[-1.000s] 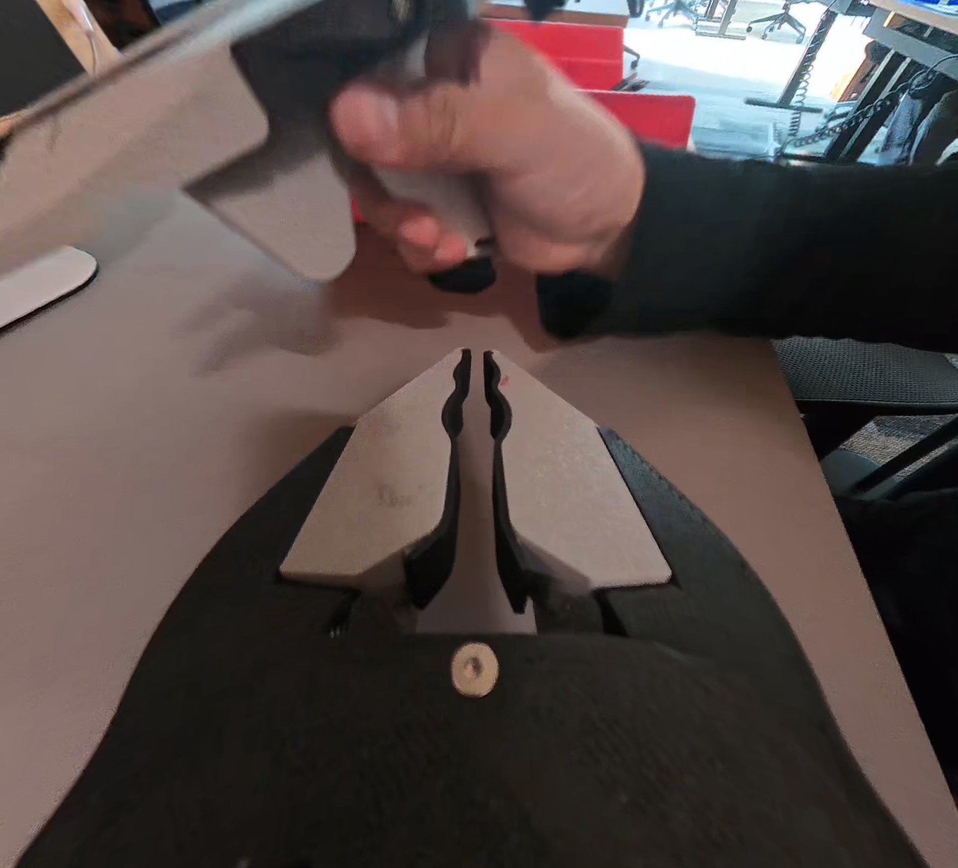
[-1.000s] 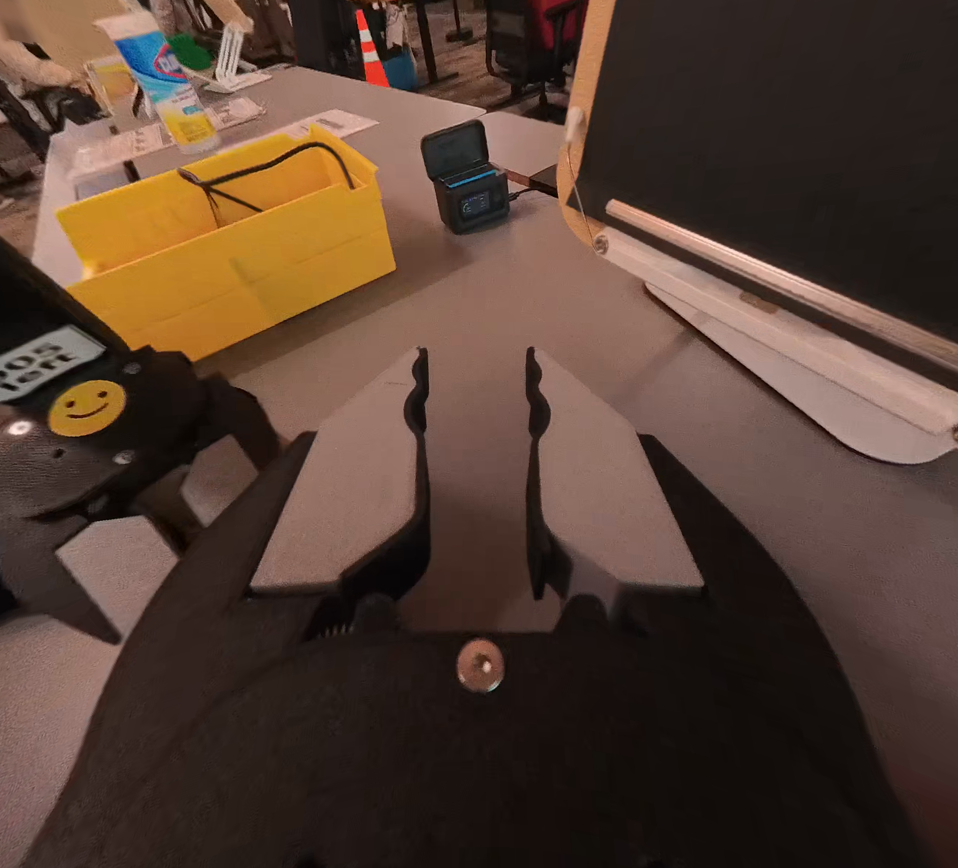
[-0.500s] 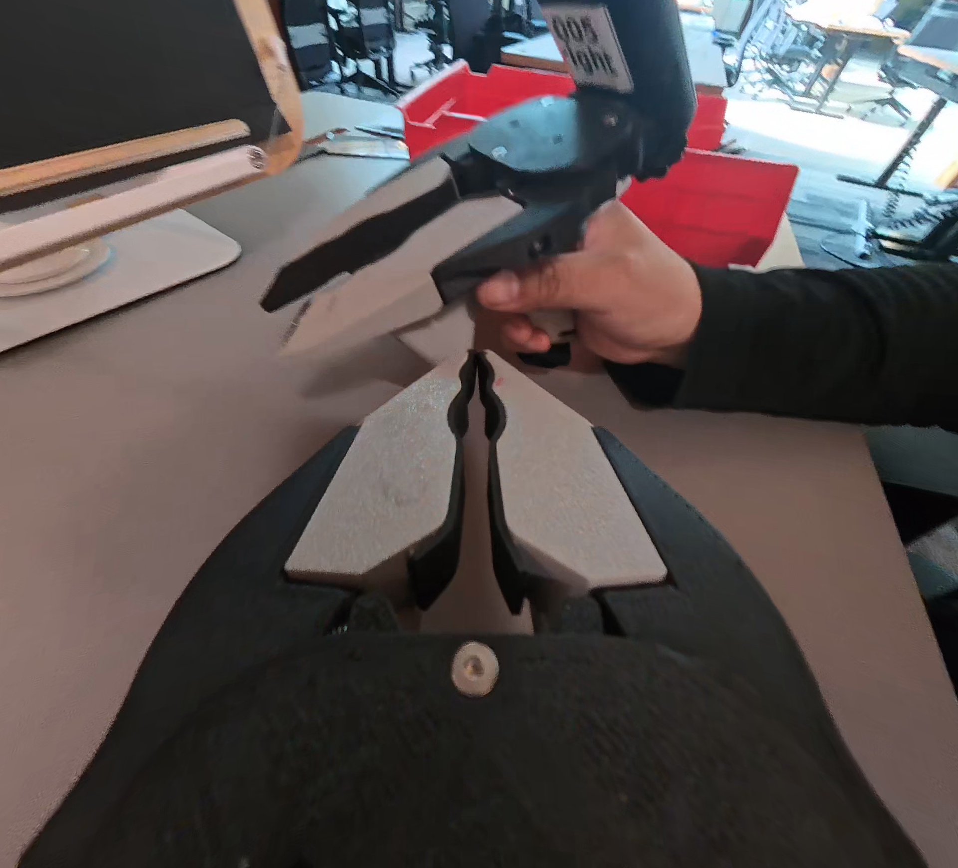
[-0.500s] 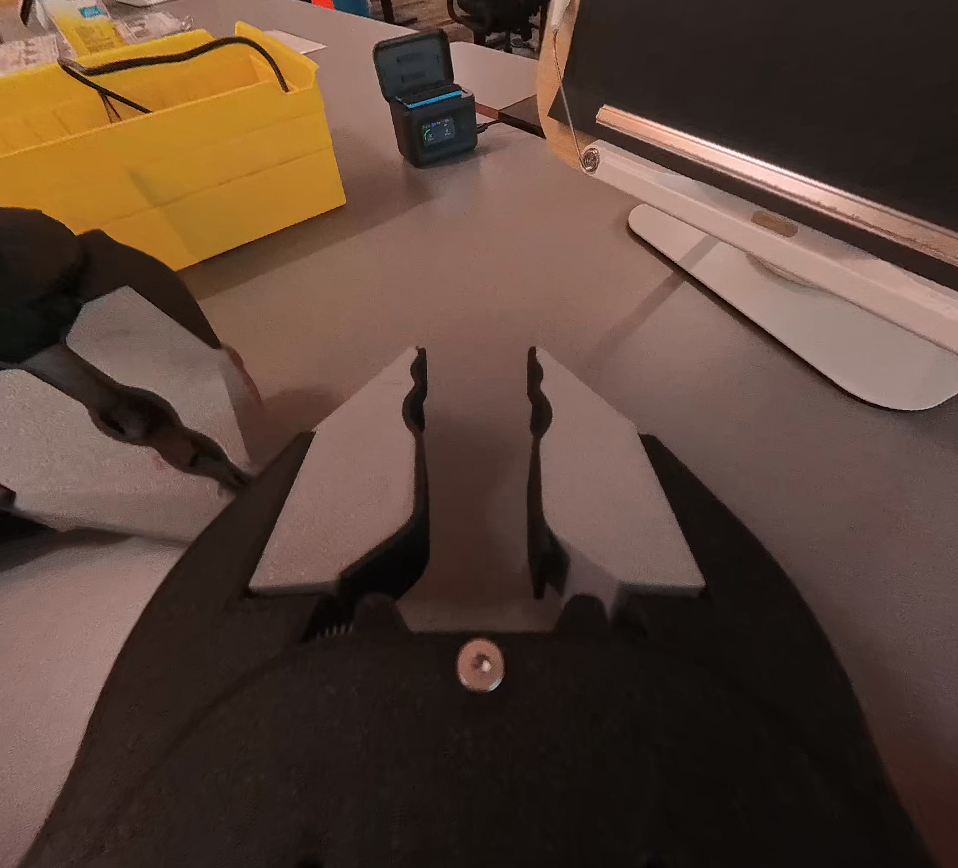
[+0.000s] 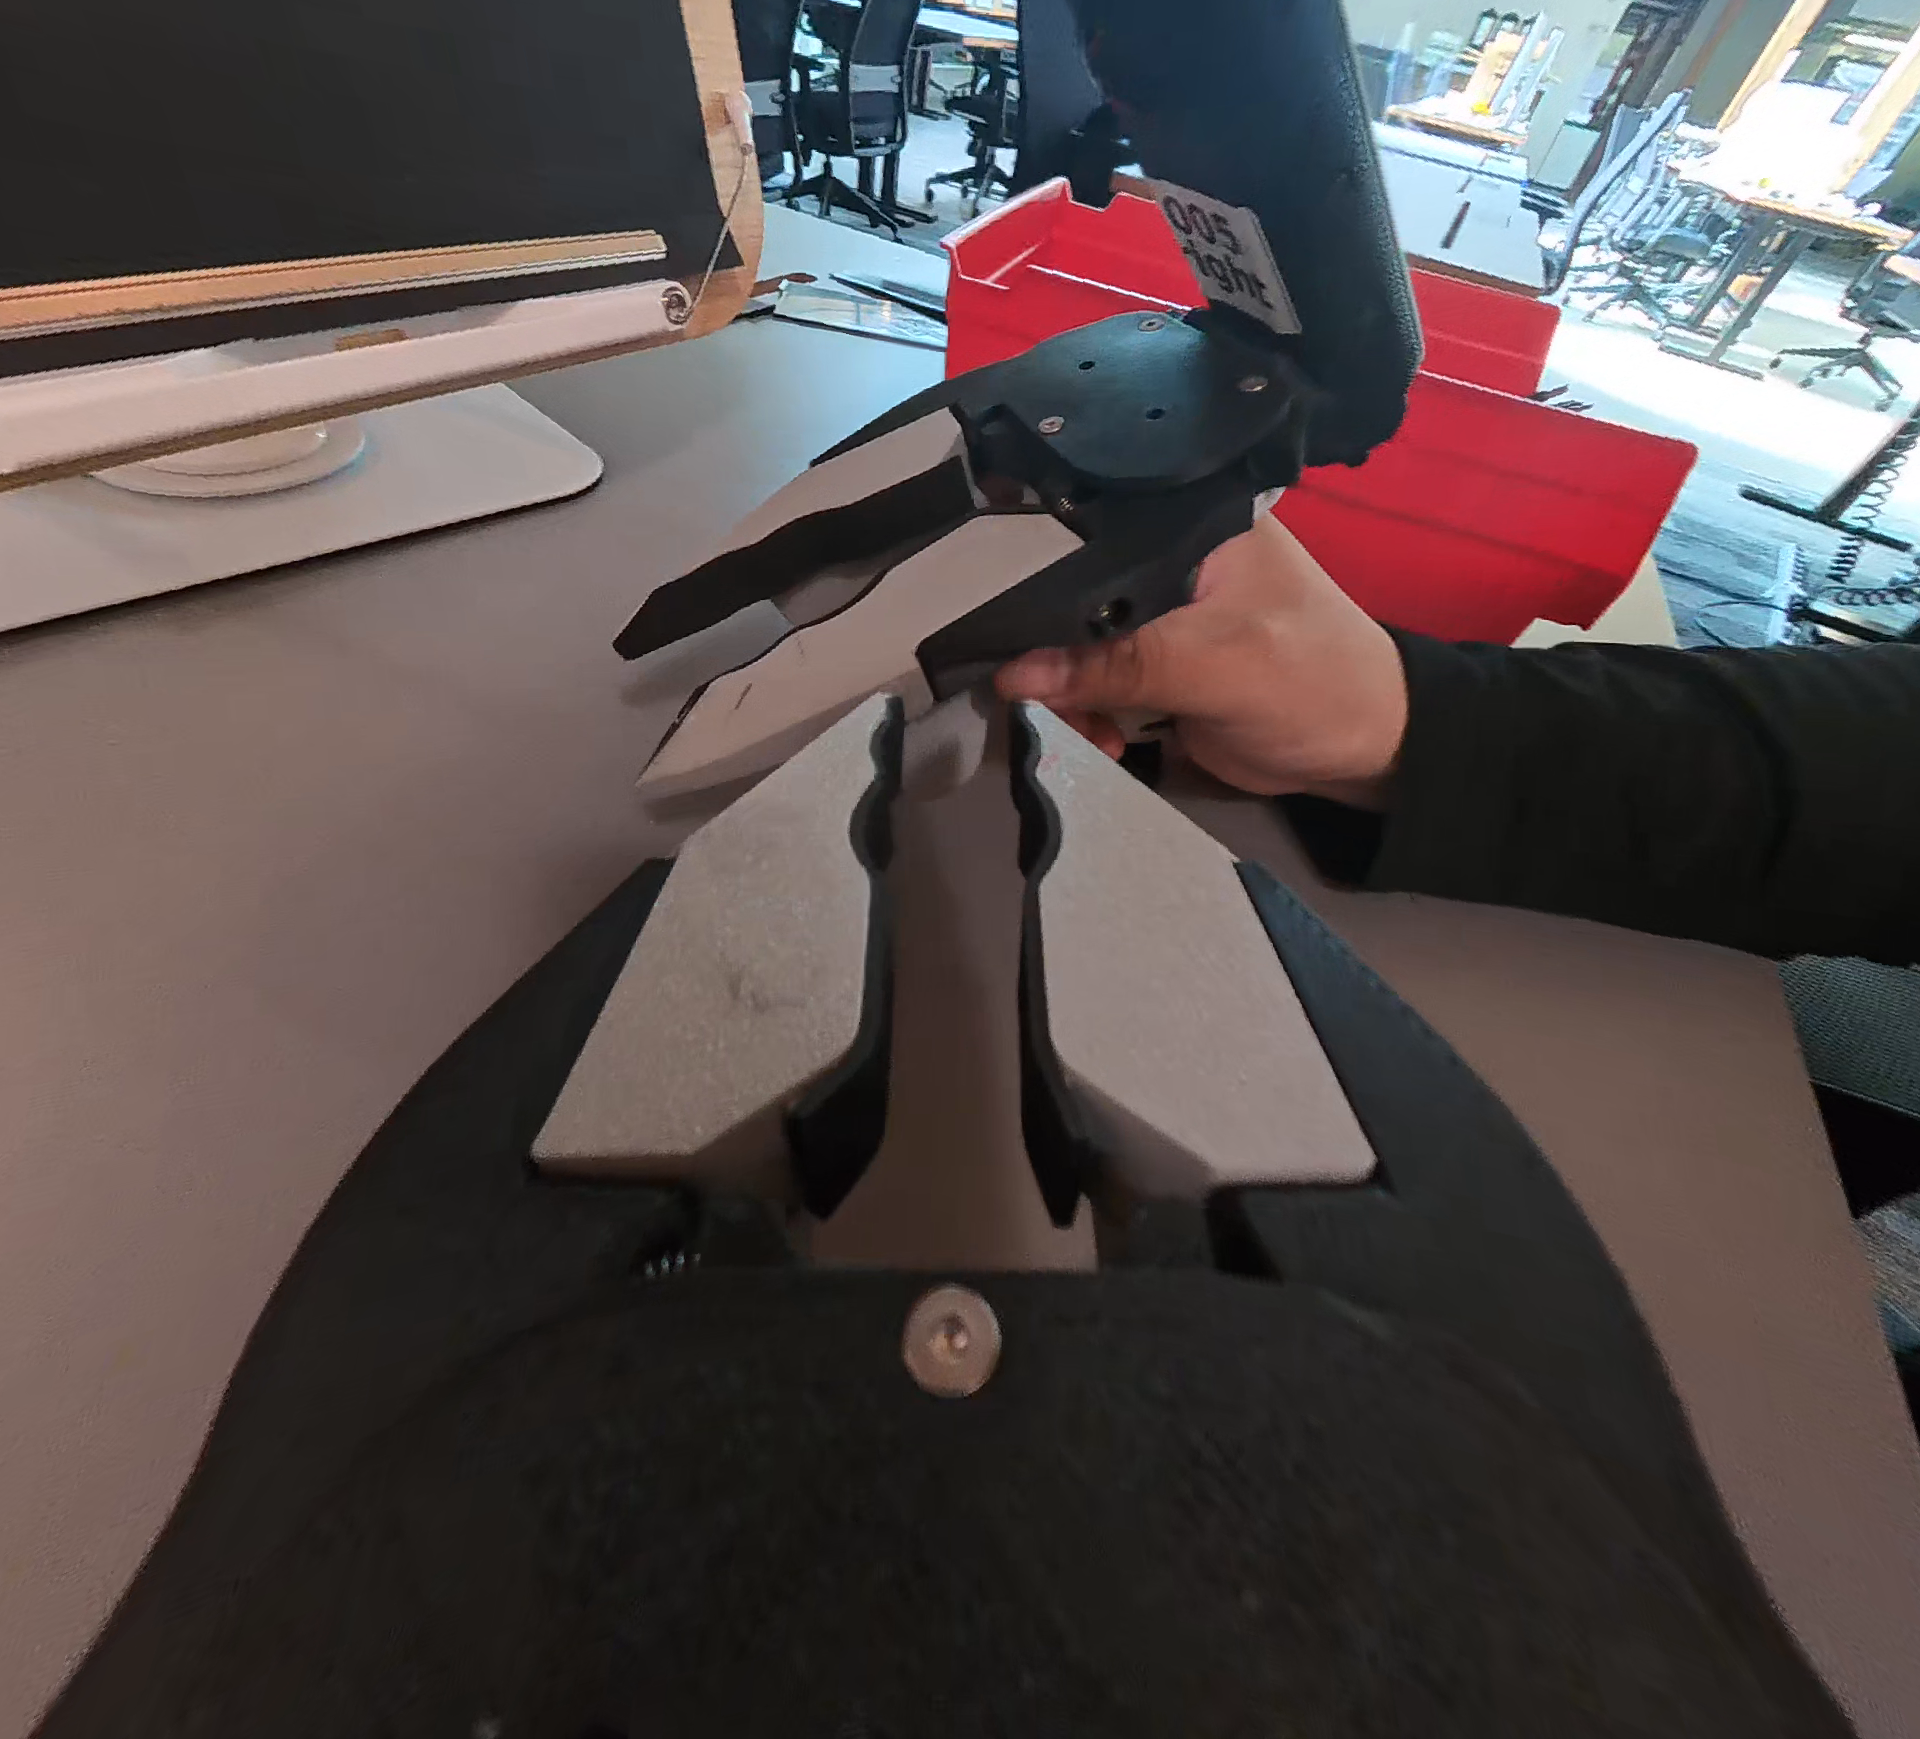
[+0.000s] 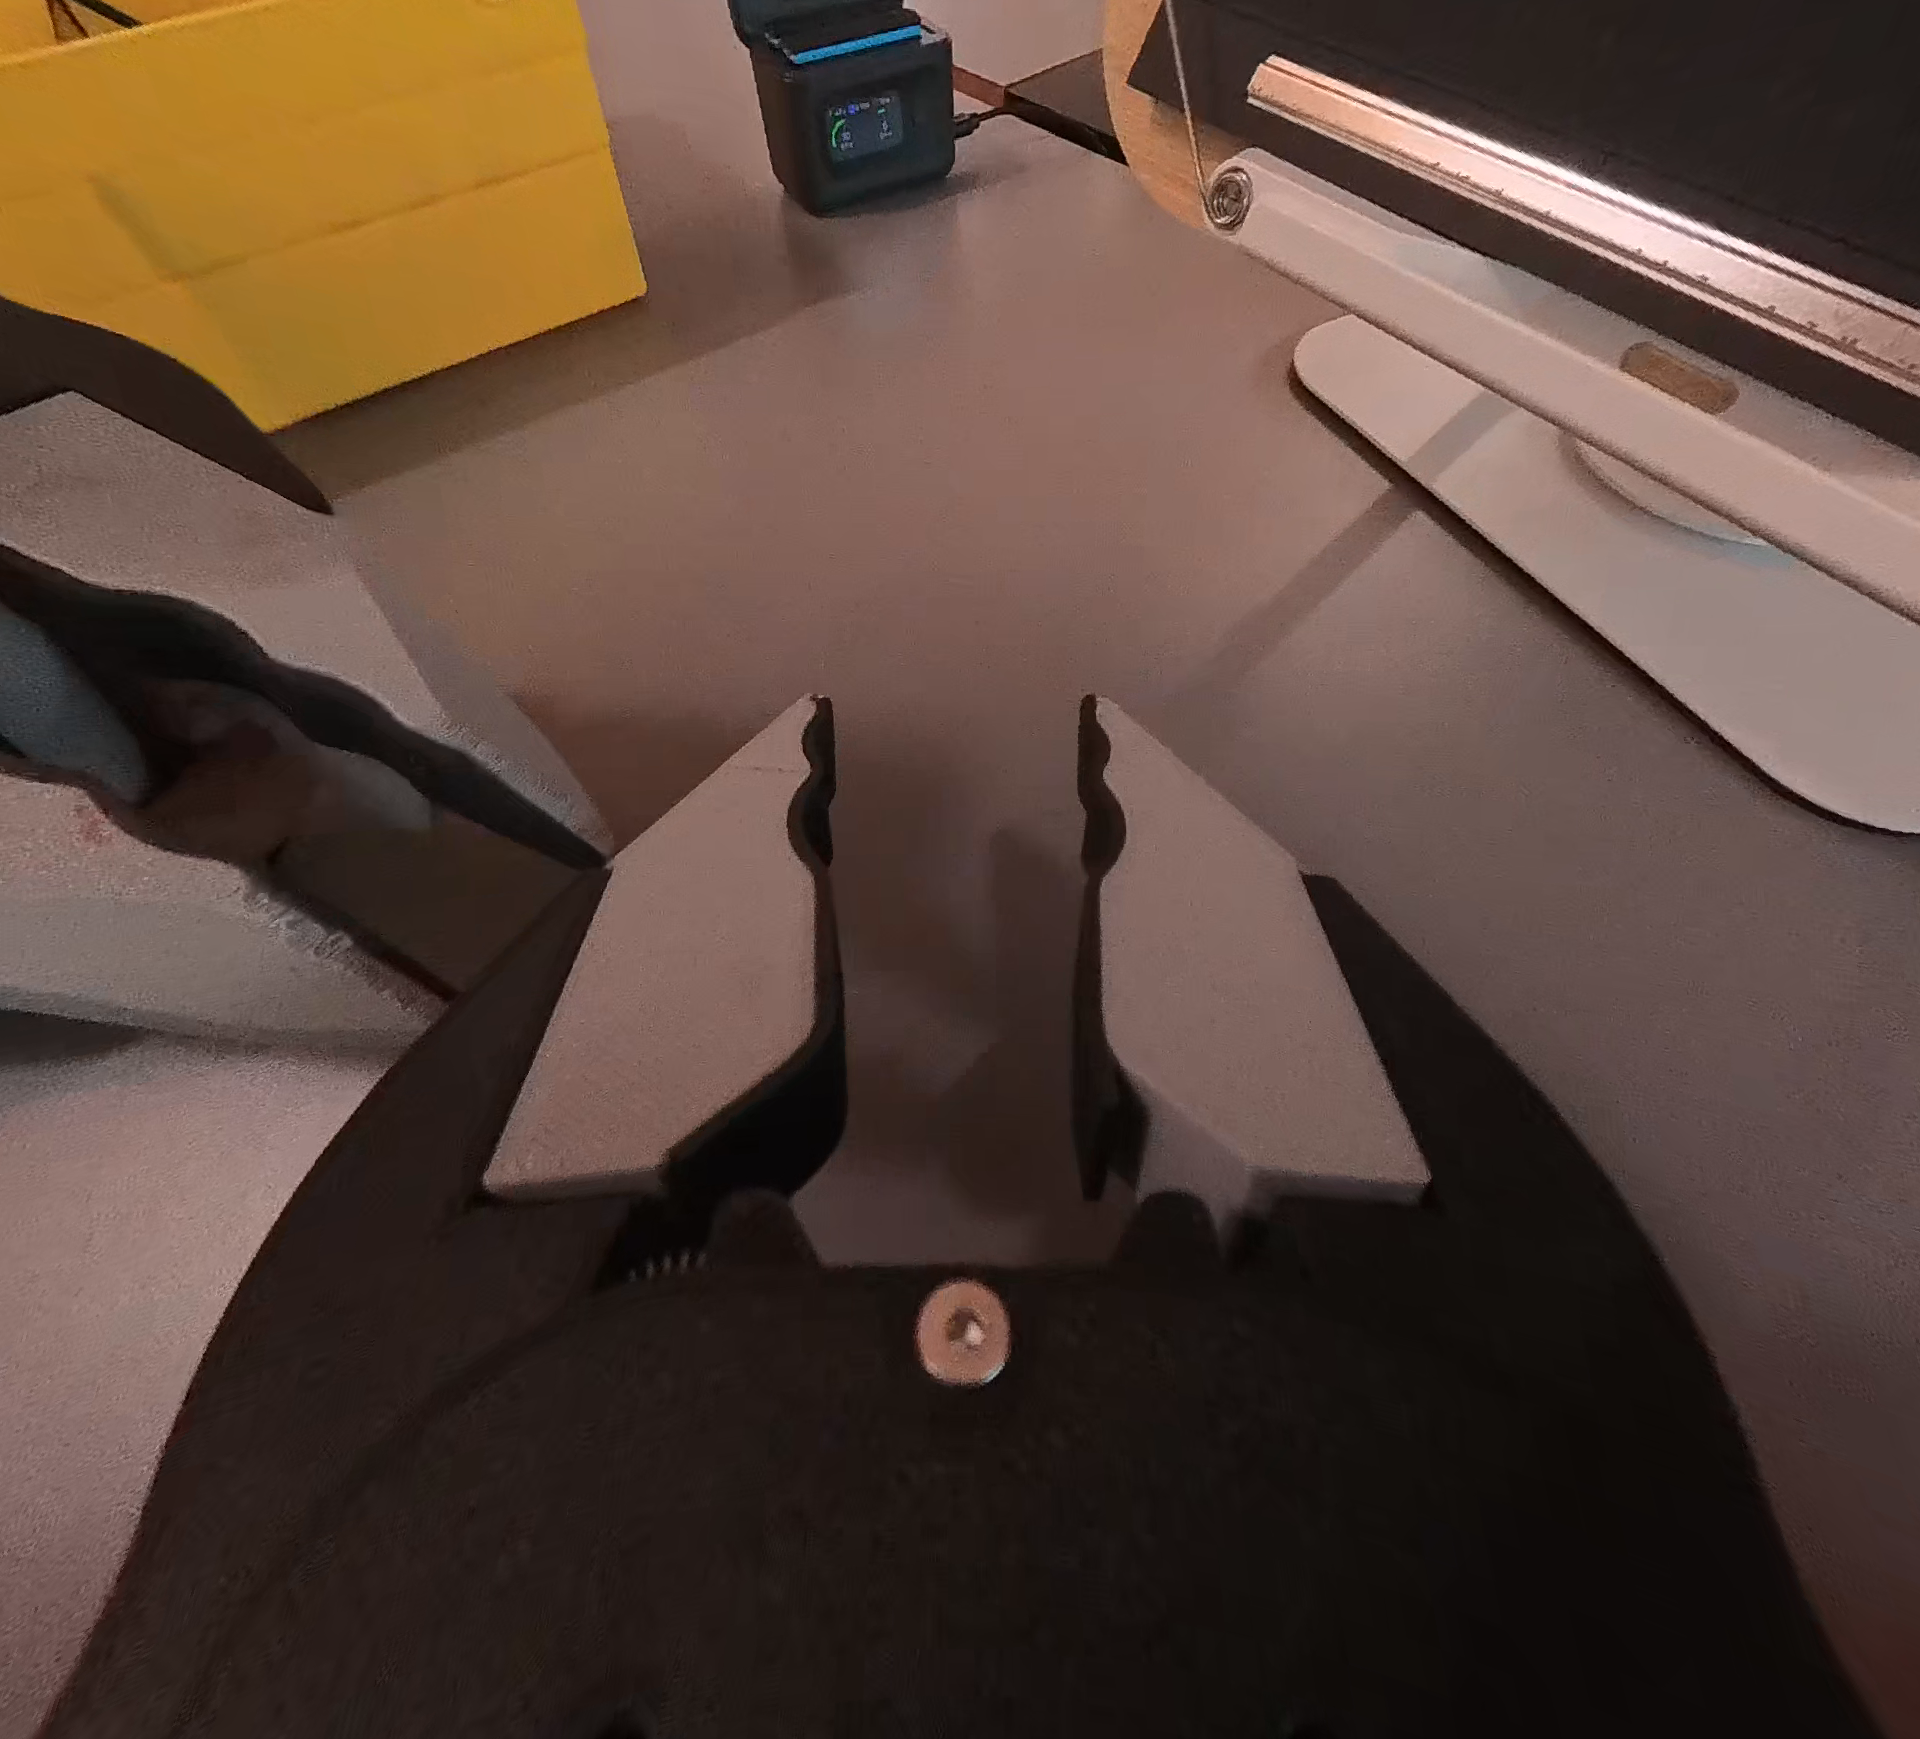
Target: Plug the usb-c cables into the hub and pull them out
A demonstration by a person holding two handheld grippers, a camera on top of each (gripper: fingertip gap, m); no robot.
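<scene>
Grey table [image 6: 935, 463] in office | both tongs empty: left gripper [image 5: 948, 739] narrowly parted, right gripper [image 6: 954, 733] wide | yellow bin [image 6: 312, 162], probably holding cable

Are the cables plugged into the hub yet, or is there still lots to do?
Nothing looks done yet. No hub or usb-c cable is clearly visible. The left gripper and right gripper are both open and empty over the bare grey table. Finding, plugging and pulling all remain.

We look low along each gripper's fingers — left wrist view faces the red bins [image 5: 1475, 484], right wrist view the yellow bin [image 6: 312, 162]; both share the monitor [image 5: 343, 58] and table [image 6: 935, 463]
</scene>
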